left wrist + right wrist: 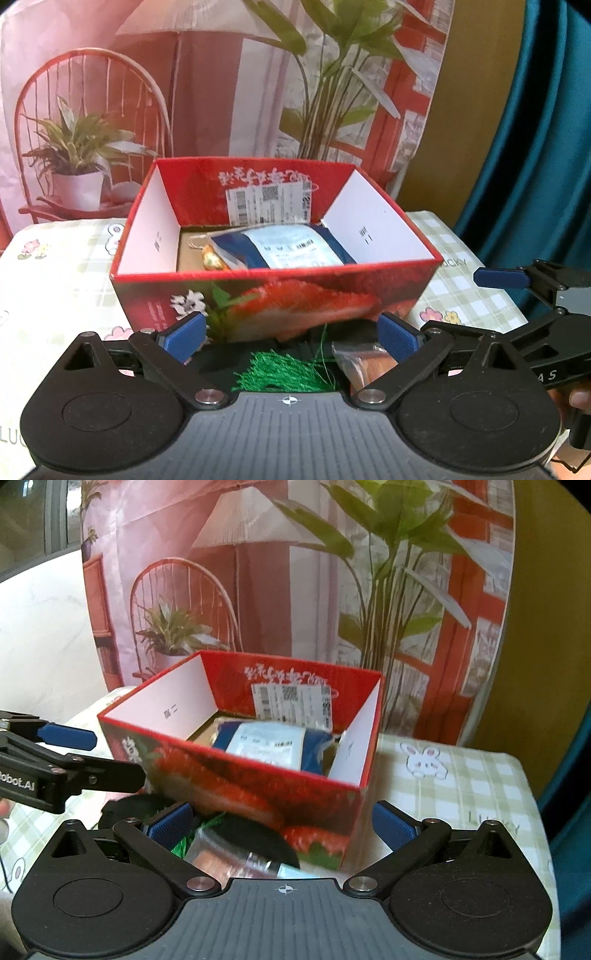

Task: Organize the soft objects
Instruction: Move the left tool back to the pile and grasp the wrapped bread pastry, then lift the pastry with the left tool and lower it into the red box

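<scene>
The red box [273, 295] stands near the middle of the surface [62, 266], with a blue-and-white packet [291, 247] inside it. Both claws are open and hold nothing: the left claw [291, 338] over a green tassel [284, 373], the right claw [282, 825] over a clear wrapped packet [236, 860].

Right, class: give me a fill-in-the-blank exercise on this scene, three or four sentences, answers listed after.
1. The box with the strawberry picture is mainly ___.
2. The blue and white packet lies ___ the box.
3. The tassel in front of the box is ___.
4. The left gripper and the right gripper are both ___.

Answers: red; inside; green; open
</scene>
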The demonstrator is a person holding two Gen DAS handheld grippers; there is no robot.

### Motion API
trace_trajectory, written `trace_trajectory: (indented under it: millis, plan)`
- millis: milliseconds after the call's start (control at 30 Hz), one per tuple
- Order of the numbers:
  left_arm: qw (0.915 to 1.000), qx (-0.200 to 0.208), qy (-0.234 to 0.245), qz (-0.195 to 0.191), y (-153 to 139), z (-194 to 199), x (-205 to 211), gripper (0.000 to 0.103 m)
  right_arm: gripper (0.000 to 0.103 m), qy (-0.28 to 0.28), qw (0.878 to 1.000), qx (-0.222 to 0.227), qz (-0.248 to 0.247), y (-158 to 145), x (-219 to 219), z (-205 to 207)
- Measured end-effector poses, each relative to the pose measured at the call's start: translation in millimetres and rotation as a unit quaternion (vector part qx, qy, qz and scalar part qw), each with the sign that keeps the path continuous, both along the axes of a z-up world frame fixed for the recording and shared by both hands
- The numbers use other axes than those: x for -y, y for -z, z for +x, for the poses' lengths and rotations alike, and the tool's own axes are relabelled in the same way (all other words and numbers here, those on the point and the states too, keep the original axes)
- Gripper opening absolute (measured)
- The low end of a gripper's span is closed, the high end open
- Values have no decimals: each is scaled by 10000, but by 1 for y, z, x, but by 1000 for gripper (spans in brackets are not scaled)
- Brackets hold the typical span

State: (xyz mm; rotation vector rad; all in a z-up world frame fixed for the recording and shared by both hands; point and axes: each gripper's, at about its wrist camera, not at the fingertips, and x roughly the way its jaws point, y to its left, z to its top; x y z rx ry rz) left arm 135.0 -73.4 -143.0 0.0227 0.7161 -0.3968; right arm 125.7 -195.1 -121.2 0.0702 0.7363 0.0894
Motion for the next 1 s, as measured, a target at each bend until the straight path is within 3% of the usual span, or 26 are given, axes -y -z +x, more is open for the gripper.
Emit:
trace_trajectory:
  millis: [267, 467, 533, 767, 867, 1000]
  plan:
    - [9992, -213, 325, -106, 11, -9, 5, 89, 102, -82, 9996, -234, -135, 18, 2, -20]
    - [9966, -531, 564, -285, 24, -7, 12, 79, 97, -281, 9984, -491, -50, 33, -6, -28]
    - [9951, -642, 659, -364, 29, -6, 14, 76, 90, -341, 9977, -584, 46, 37, -8, -30]
    - [9874, -1108, 942, -618, 48, 0, 23, 51, 63, -585, 9931, -953, 348, 52, -20, -33]
    - [9862, -1140, 1027, -624, 51, 1, 26, 51, 56, -654, 9920, -971, 476, 53, -21, -32]
    - [9849, -1299, 983, -591, 62, 11, 28, 51, 55, -674, 9917, -964, 520, 54, -20, -28]
